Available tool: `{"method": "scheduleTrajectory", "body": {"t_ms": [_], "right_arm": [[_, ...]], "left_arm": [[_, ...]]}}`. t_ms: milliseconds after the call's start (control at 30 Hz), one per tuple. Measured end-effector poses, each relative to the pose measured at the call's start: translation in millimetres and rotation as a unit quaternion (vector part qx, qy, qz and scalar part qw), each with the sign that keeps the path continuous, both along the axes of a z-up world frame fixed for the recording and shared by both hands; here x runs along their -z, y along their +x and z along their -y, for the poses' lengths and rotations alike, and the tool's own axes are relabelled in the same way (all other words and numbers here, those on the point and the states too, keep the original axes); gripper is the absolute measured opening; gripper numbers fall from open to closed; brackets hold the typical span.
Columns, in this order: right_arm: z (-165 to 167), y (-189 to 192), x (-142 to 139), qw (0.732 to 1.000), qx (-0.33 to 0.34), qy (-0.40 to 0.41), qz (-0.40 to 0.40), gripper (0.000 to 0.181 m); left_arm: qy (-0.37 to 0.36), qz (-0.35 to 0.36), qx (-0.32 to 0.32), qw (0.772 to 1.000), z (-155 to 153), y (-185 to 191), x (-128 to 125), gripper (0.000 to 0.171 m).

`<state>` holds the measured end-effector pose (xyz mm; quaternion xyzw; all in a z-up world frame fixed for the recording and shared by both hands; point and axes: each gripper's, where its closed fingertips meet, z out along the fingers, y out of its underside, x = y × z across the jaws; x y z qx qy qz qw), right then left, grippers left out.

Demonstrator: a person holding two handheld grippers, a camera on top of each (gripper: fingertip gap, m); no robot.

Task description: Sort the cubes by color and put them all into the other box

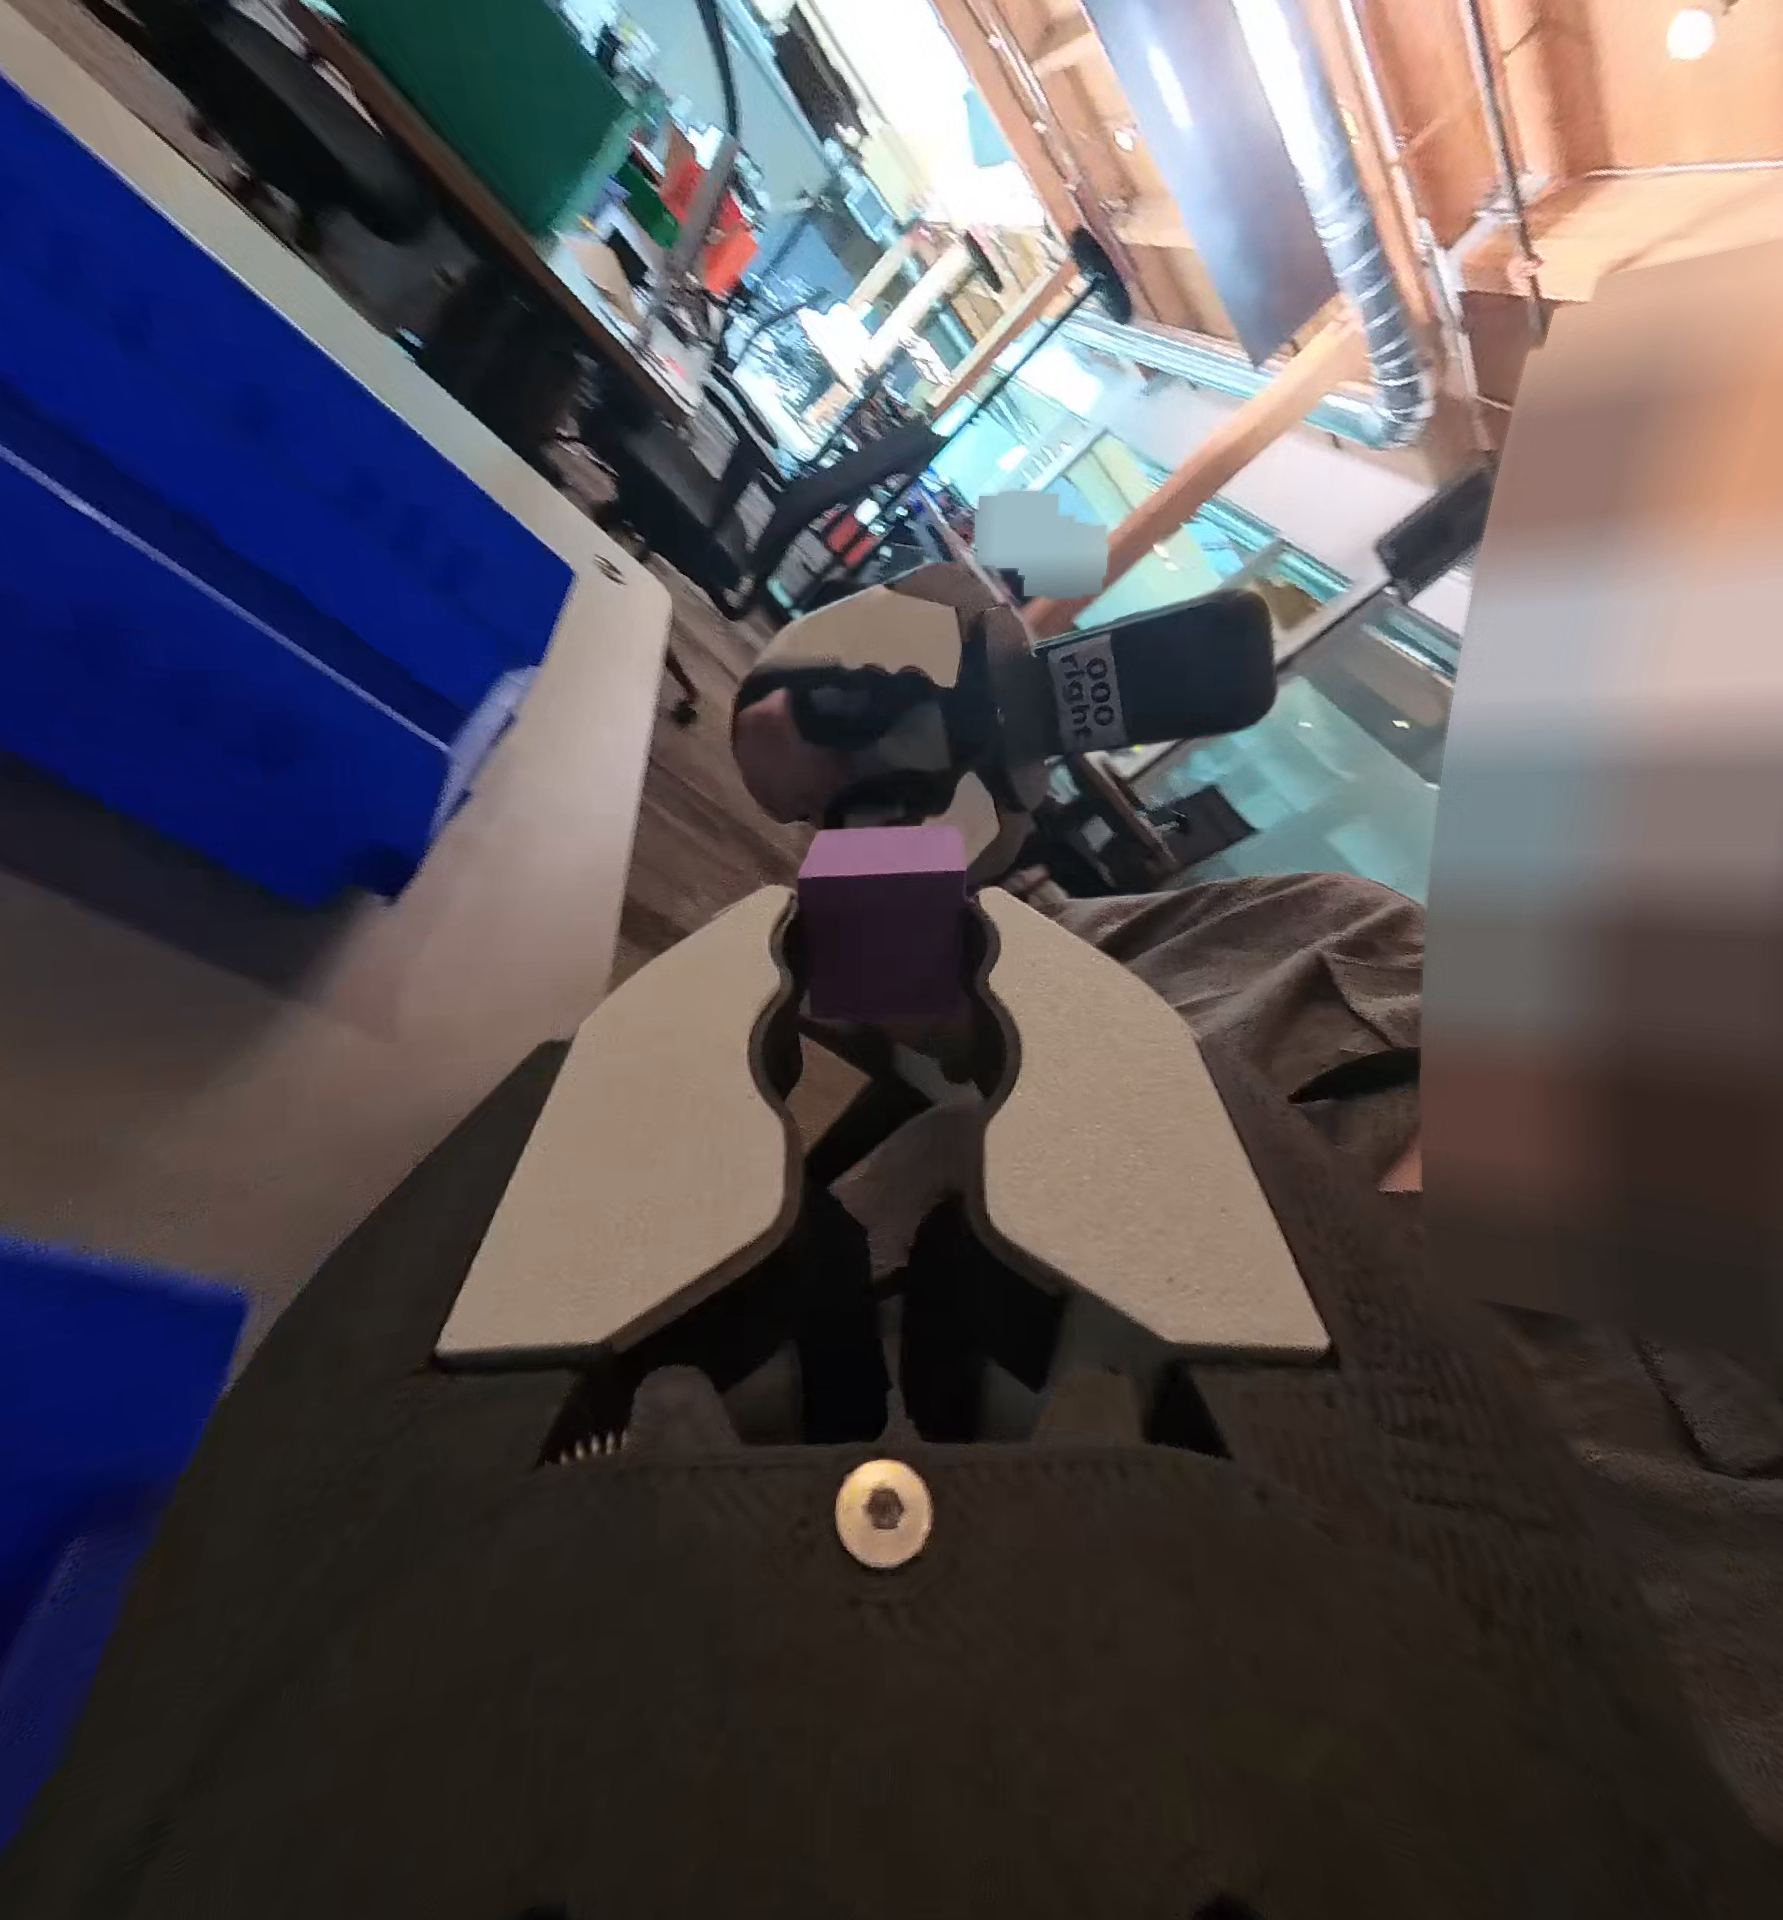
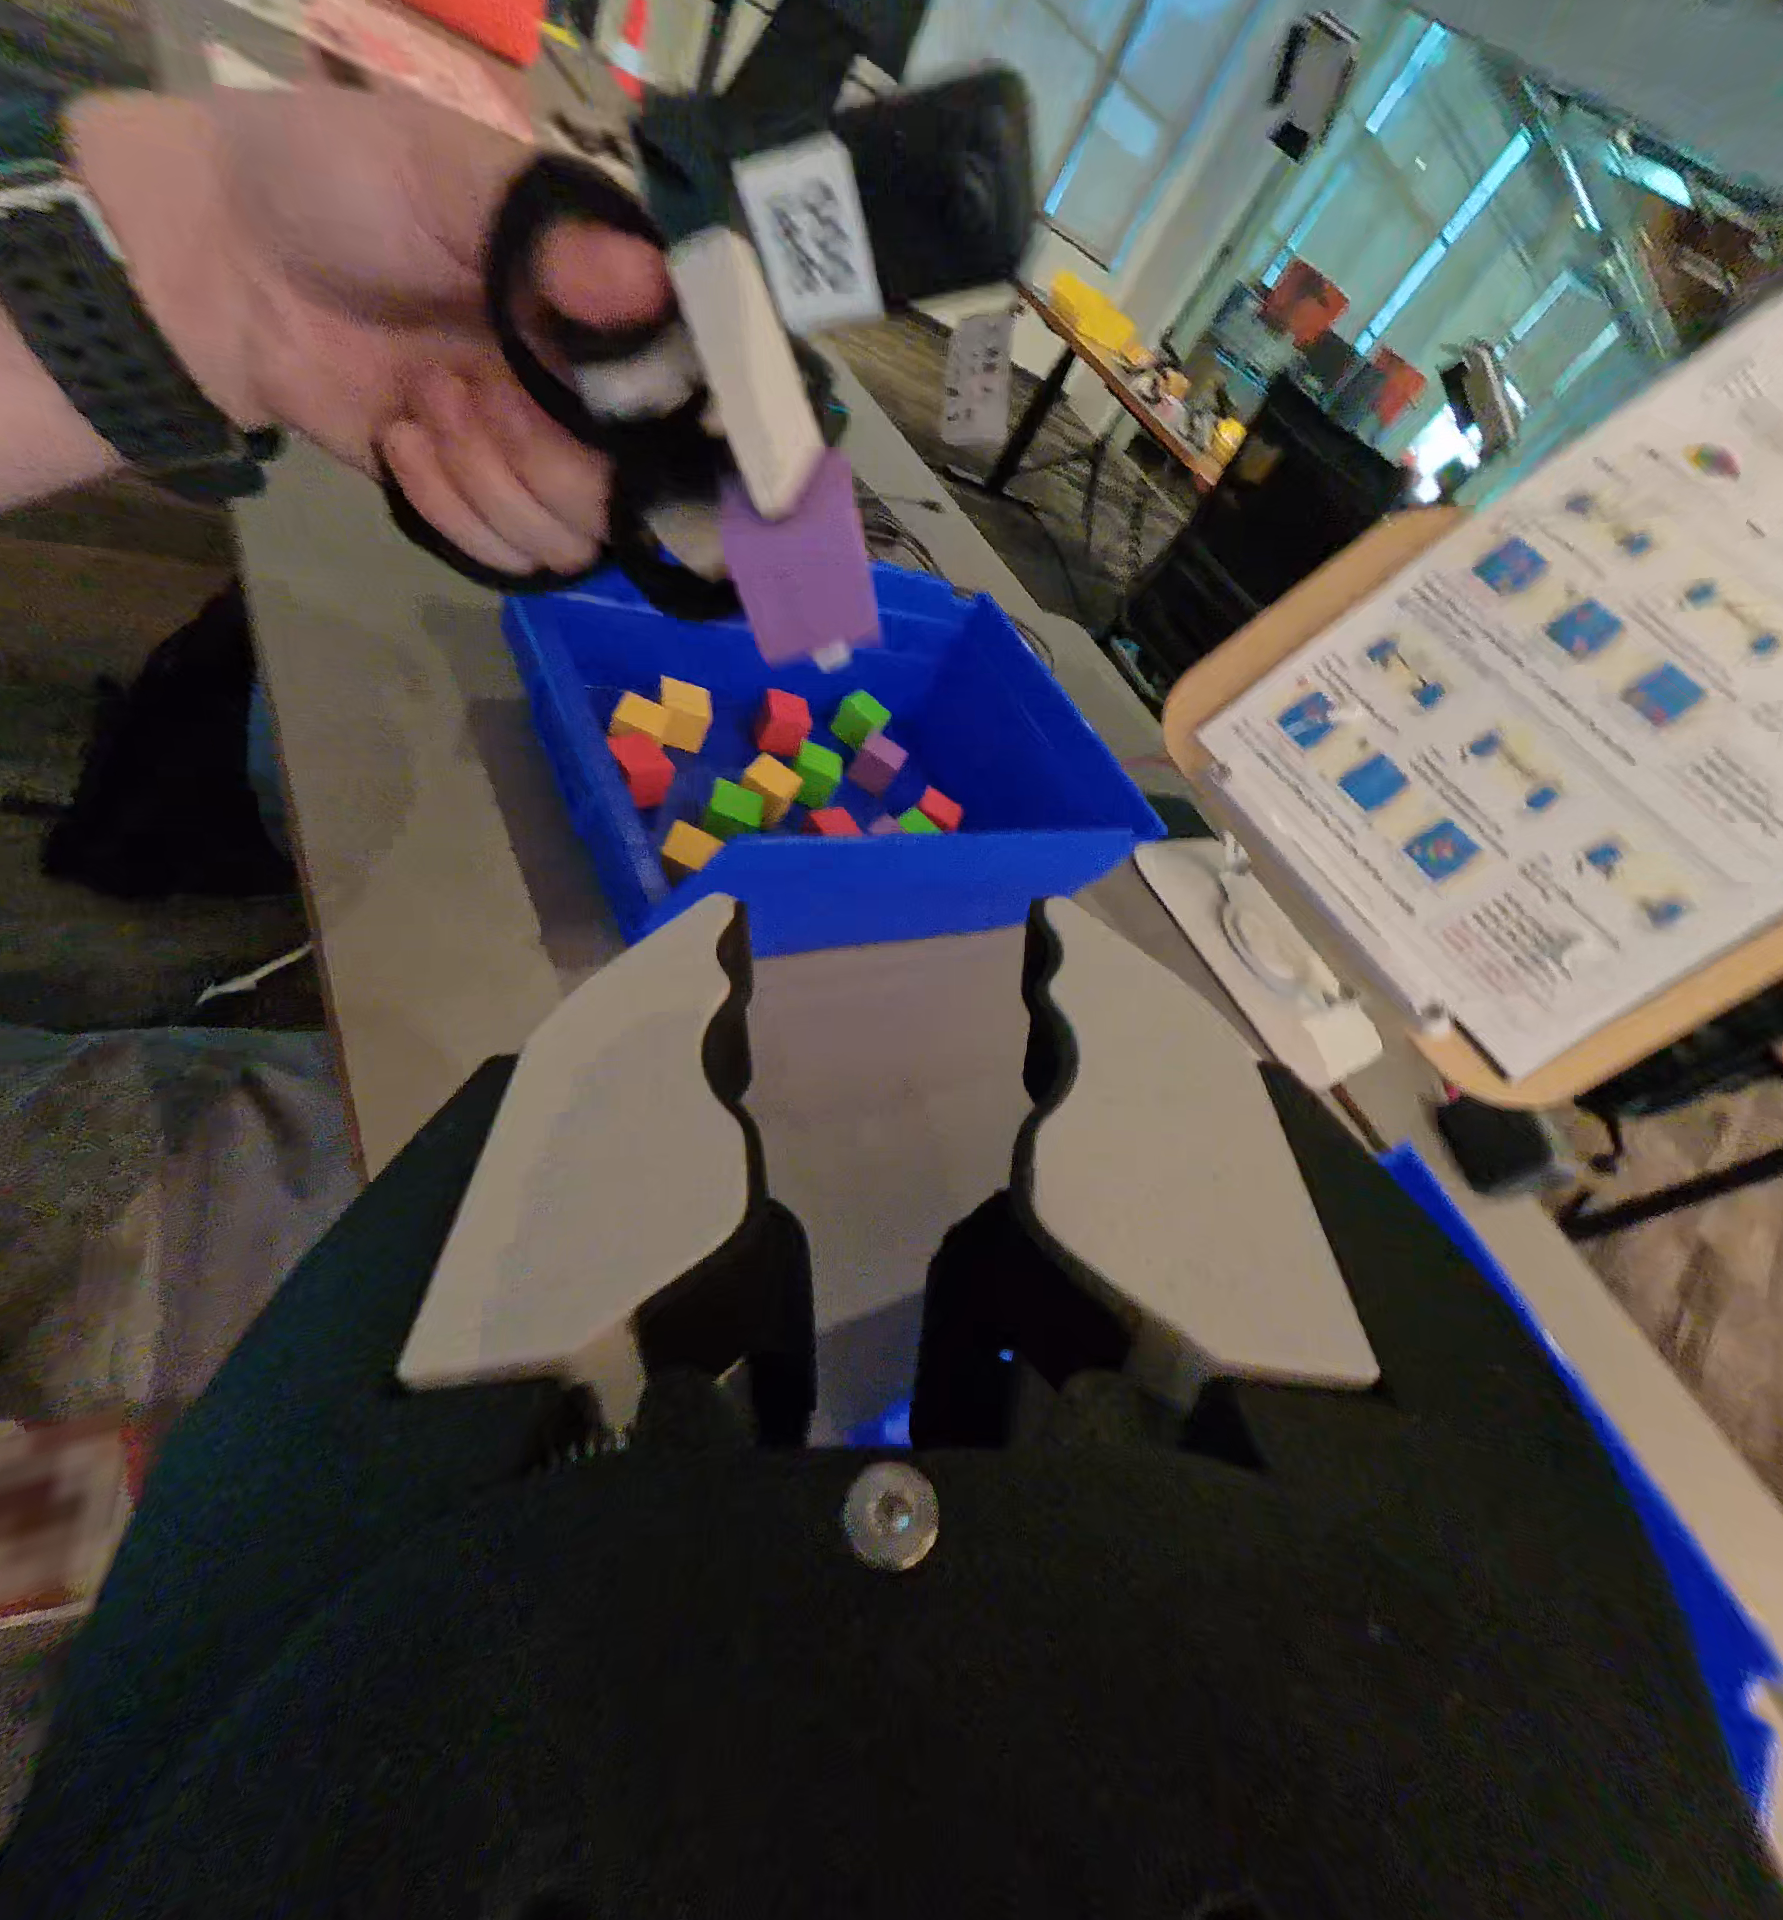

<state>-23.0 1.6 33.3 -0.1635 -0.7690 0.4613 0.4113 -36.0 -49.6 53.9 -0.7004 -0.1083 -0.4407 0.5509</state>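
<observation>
Pinching a matte purple cube [image 1: 885,935], left tool [image 1: 885,940] clamped.

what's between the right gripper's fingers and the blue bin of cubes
Nothing: in the right wrist view only bare grey table shows between the open right gripper and the blue bin. The left gripper holds a purple block above the bin.

A blue bin [image 2: 980,727] sits on the grey table [image 2: 399,748]. Small red, green, orange and purple cubes [image 2: 778,764] lie inside the bin. Just right of the bin stands a clipboard [image 2: 1313,997] with a picture sheet [image 2: 1552,717].
</observation>
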Motion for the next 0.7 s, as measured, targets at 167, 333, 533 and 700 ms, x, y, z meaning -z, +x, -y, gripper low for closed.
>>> {"method": "scheduleTrajectory", "body": {"t_ms": [167,333,533,700], "right_arm": [[25,-6,4,0.999,-0.028,0.031,-0.026,0.048],[35,-13,15,0.998,-0.045,0.037,-0.015,0.041],[40,-17,27,0.998,-0.053,0.029,-0.003,0.029],[37,-15,30,0.998,-0.058,0.019,-0.004,0.028]], "left_arm": [[-0.013,0.055,0.026,0.998,-17,6,19,0.03],[-0.021,0.095,0.039,0.995,-22,7,36,0.029],[-0.031,0.107,0.05,0.993,-31,14,45,0.029],[-0.025,0.114,0.04,0.992,-34,15,48,0.029]]}}
